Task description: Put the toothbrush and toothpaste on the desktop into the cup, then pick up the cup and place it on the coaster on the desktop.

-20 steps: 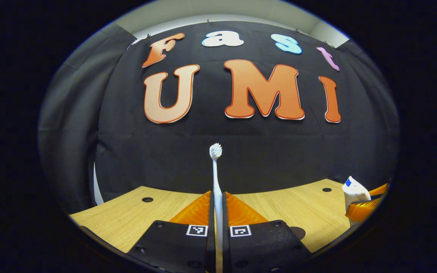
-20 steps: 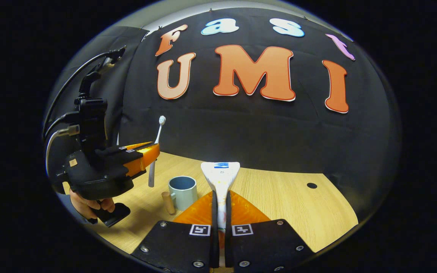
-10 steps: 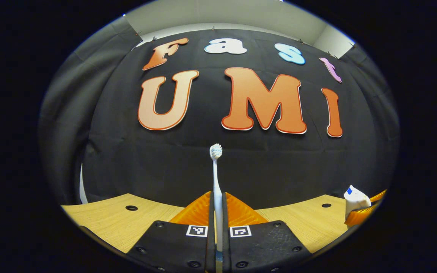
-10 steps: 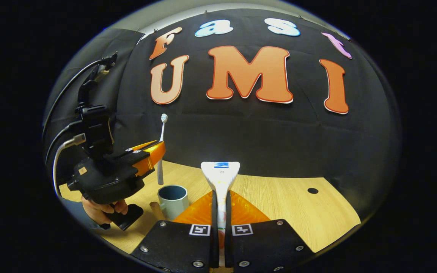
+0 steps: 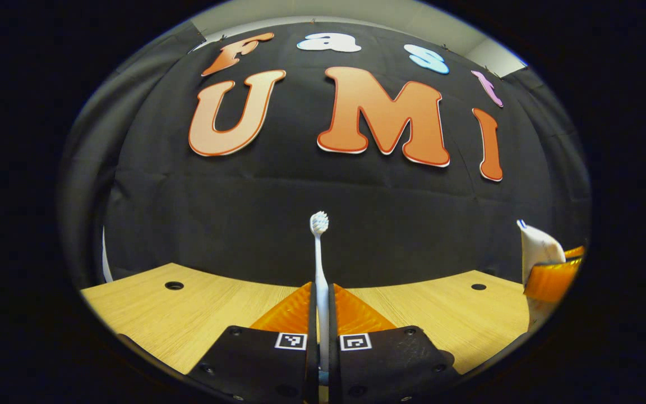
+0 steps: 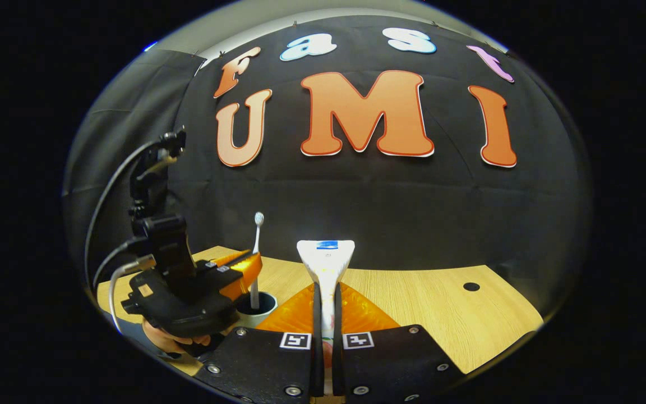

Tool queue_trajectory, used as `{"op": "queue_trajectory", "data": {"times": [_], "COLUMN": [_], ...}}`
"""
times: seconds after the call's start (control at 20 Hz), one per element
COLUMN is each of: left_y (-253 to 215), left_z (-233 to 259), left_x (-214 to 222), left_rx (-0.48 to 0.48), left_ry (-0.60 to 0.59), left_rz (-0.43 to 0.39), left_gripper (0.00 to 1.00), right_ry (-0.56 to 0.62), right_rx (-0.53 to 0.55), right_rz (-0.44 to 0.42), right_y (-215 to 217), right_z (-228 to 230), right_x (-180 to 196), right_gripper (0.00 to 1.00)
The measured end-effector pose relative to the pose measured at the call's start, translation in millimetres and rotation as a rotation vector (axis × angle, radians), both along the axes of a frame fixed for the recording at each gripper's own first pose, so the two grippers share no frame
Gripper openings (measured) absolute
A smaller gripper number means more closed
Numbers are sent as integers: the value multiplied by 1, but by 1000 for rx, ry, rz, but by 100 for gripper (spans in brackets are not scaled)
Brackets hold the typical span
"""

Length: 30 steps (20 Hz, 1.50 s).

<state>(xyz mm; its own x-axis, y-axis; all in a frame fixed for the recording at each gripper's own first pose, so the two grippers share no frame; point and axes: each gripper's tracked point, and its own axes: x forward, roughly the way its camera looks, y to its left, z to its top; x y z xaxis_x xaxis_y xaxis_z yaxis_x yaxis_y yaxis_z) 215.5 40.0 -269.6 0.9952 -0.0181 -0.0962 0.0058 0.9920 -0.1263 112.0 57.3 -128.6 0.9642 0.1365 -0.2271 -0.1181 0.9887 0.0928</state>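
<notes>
Left gripper: your left gripper (image 5: 321, 314) is clamped on the slim white plastic toothbrush (image 5: 319, 264), both fingers pressed to its handle; in the right gripper view the same gripper (image 6: 247, 269) sits low at the left, with the hand (image 6: 174, 340) that holds it showing just beneath its body.

Toothbrush: you hold it upright, bristle head at the top against the black cloth wall (image 5: 255, 224). In the right gripper view its lower end (image 6: 255, 280) reaches down into the mouth of the cup.

Cup: the pale blue-grey round cup (image 6: 257, 311) stands on the light wooden desktop (image 6: 424, 314), directly under your left gripper's tips; you see little more than its rim and dark inside.

Right gripper: your right gripper (image 6: 327, 314) is clenched on the white toothpaste tube (image 6: 326, 261), both fingers squeezing its body, the flat crimped end with a blue patch pointing up. In the left gripper view that tube (image 5: 536, 247) and gripper (image 5: 553, 278) show at the far right edge, above the desktop.

Toothpaste position: held in the air, just to the right of the cup, not in it.

Desktop: a round dark hole (image 6: 471, 287) marks the board toward its far right side.
</notes>
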Motion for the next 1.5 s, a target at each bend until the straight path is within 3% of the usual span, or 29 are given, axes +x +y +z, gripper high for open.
{"op": "queue_trajectory", "data": {"times": [0.6, 0.95, 1.05, 1.4, 1.5], "left_y": [-4, 0, 5, 37, 51], "left_z": [-47, -45, -40, 3, 19], "left_x": [-13, -39, -52, -91, -101], "left_rx": [20, 17, 17, 51, 71], "left_ry": [184, 241, 250, 204, 170], "left_rz": [-92, -142, -145, -97, -71], "left_gripper": [8, 18, 29, 83, 88], "right_ry": [-51, -63, -81, -104, -105], "right_rx": [44, 68, 70, 104, 118], "right_rz": [66, 97, 107, 149, 165], "right_y": [29, 47, 52, 75, 84], "right_z": [25, 34, 42, 54, 53], "right_x": [36, 48, 52, 66, 70], "right_gripper": [6, 6, 6, 6, 6]}}
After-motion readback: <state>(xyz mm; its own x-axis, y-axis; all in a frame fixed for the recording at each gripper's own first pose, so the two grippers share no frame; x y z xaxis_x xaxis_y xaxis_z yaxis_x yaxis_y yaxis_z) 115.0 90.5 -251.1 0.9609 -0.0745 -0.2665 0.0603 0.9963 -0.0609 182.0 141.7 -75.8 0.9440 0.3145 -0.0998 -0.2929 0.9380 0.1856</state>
